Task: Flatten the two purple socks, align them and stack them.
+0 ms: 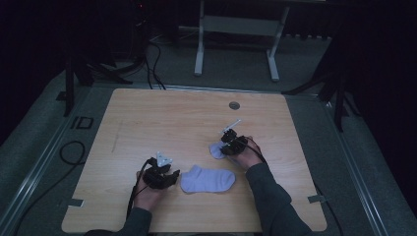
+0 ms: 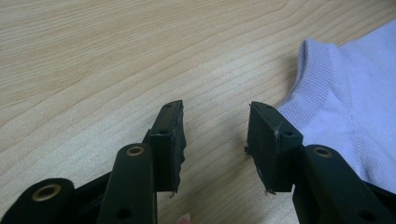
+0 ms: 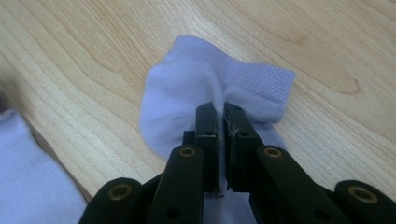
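Two pale lilac ankle socks lie on the wooden table [image 1: 162, 118]. One sock [image 1: 207, 180] rests flat near the front edge; its ribbed cuff [image 2: 317, 79] lies just right of my left gripper [image 2: 215, 140], which is open over bare wood with nothing between its jaws. In the high view the left gripper [image 1: 167, 178] sits at that sock's left end. The second sock [image 3: 205, 93] is bunched up, and my right gripper [image 3: 221, 121] is shut on a fold of it. From above, the right gripper [image 1: 231, 146] covers most of that sock [image 1: 215, 151].
A round grommet [image 1: 234, 105] sits in the table's far edge. A metal frame [image 1: 236, 29] stands on the floor beyond the table, and cables [image 1: 74, 152] lie at the left. The first sock [image 3: 32, 182] also appears at the lower left of the right gripper view.
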Action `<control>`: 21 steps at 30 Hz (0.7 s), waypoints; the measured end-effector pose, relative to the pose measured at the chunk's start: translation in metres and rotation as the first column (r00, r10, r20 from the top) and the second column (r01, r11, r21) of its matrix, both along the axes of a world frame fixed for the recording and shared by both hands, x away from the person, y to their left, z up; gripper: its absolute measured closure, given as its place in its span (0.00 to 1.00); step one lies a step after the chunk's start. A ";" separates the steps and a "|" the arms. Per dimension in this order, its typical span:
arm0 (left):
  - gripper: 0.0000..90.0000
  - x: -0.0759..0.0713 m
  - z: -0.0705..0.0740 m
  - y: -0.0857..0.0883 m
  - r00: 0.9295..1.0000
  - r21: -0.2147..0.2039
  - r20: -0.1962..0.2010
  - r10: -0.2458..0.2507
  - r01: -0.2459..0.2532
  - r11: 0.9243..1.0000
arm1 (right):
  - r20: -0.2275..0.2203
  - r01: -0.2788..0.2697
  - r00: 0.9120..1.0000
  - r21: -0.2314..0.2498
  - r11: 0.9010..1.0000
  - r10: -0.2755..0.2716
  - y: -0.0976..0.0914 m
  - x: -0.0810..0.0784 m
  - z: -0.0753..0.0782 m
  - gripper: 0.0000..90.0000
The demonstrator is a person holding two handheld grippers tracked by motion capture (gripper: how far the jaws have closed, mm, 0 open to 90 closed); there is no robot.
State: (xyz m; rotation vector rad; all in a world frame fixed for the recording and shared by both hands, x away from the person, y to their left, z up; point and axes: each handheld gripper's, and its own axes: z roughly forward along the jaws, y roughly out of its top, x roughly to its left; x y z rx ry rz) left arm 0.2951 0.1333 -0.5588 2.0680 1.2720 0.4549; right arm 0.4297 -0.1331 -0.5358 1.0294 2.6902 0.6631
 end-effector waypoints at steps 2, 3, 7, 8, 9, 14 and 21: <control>0.63 0.000 0.000 0.000 1.000 -0.001 -0.001 0.000 0.000 1.000 | 0.002 0.000 1.000 -0.001 1.000 0.000 0.000 0.000 0.000 0.96; 0.63 0.000 0.000 0.000 1.000 -0.001 -0.001 0.000 0.000 1.000 | 0.002 -0.001 1.000 -0.001 1.000 0.001 0.000 0.000 0.000 0.96; 0.63 0.000 0.000 0.000 1.000 -0.004 -0.002 0.000 0.000 1.000 | 0.002 -0.007 1.000 0.001 1.000 0.007 0.000 0.000 0.000 0.96; 0.63 0.000 0.000 0.000 1.000 -0.005 -0.002 0.000 0.000 1.000 | 0.002 -0.007 1.000 0.001 1.000 0.007 0.000 0.000 0.000 0.96; 0.63 0.000 0.000 0.000 1.000 -0.003 -0.002 -0.001 0.001 1.000 | 0.005 -0.007 1.000 -0.003 1.000 0.007 0.000 0.000 0.000 0.96; 0.63 0.000 0.000 0.000 1.000 -0.004 -0.002 -0.001 0.001 1.000 | 0.010 -0.012 1.000 -0.011 1.000 0.012 0.001 -0.002 0.001 0.96; 0.63 0.000 0.000 0.000 1.000 -0.007 -0.003 0.001 -0.001 1.000 | 0.015 -0.018 1.000 -0.001 1.000 0.018 -0.001 -0.005 0.002 0.96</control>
